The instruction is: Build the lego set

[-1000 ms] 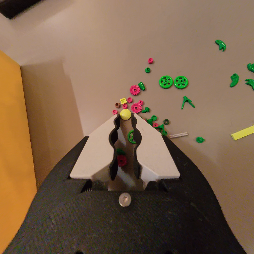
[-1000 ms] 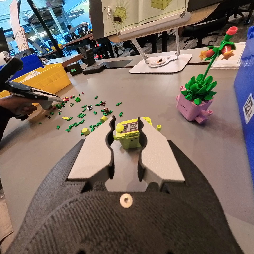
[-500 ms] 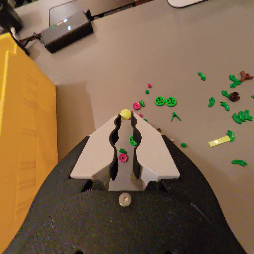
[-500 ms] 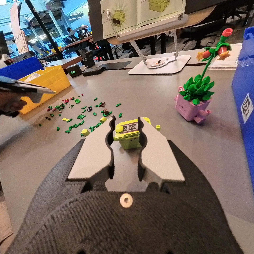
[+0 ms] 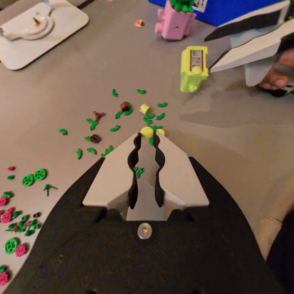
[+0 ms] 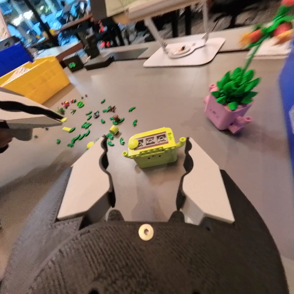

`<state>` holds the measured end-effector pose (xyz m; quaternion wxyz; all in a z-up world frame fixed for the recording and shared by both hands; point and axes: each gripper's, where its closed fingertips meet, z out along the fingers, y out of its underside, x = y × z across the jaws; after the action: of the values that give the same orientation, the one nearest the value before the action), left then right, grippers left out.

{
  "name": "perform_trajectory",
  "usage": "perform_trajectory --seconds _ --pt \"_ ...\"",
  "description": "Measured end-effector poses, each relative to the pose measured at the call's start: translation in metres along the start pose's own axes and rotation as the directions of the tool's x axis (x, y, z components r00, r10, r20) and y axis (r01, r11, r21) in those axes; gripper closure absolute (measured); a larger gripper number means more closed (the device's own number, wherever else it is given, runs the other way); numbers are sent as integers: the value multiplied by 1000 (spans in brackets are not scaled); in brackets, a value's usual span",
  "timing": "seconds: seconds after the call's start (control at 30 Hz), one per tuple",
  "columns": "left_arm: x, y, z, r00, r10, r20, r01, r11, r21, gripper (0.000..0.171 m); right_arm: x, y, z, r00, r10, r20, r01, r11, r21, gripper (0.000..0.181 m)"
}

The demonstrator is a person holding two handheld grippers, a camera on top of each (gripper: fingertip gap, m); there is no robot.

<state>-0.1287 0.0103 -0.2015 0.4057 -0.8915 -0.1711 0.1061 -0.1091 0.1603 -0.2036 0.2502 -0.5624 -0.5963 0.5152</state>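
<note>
- The left hand-held gripper [image 5: 147, 135] pinches a small yellow dome piece [image 5: 146, 132] at its tips; a second ago it hung over the pink and green bits, now it faces the lime-green pot build [image 5: 194, 68] at 1 o'clock.
- The right hand-held gripper [image 6: 145, 141], earlier closed narrowly around that build [image 6: 152, 148], now stands wide and empty, the build free between its jaws on the surface [image 6: 159, 98].
- Judgement: the dome likely goes onto the build's top next; the release leaves it unbraced.
</note>
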Motion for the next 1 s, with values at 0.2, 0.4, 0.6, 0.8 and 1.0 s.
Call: perform_trajectory --seconds 0.2,0.4,0.6,0.8,1.0 --pt "25 1 9 998 35 -61 -36 999 -14 156 -18 19 10 992 -36 124 54 989 -141 67" --pt "18 -5 -2 999 29 -35 -29 999 16 157 -37 32 -6 969 -11 248 58 982 -180 109" --pt "49 -20 0 989 14 -147 -2 996 84 157 -38 -1 -30 945 67 320 -82 996 35 109" --pt "102 -9 33 964 79 -252 -72 997 35 156 -40 3 -41 955 40 295 -59 997 55 120" --pt "114 4 62 957 186 -225 -196 980 -26 156 -36 9 -41 932 136 336 -143 990 -5 122"
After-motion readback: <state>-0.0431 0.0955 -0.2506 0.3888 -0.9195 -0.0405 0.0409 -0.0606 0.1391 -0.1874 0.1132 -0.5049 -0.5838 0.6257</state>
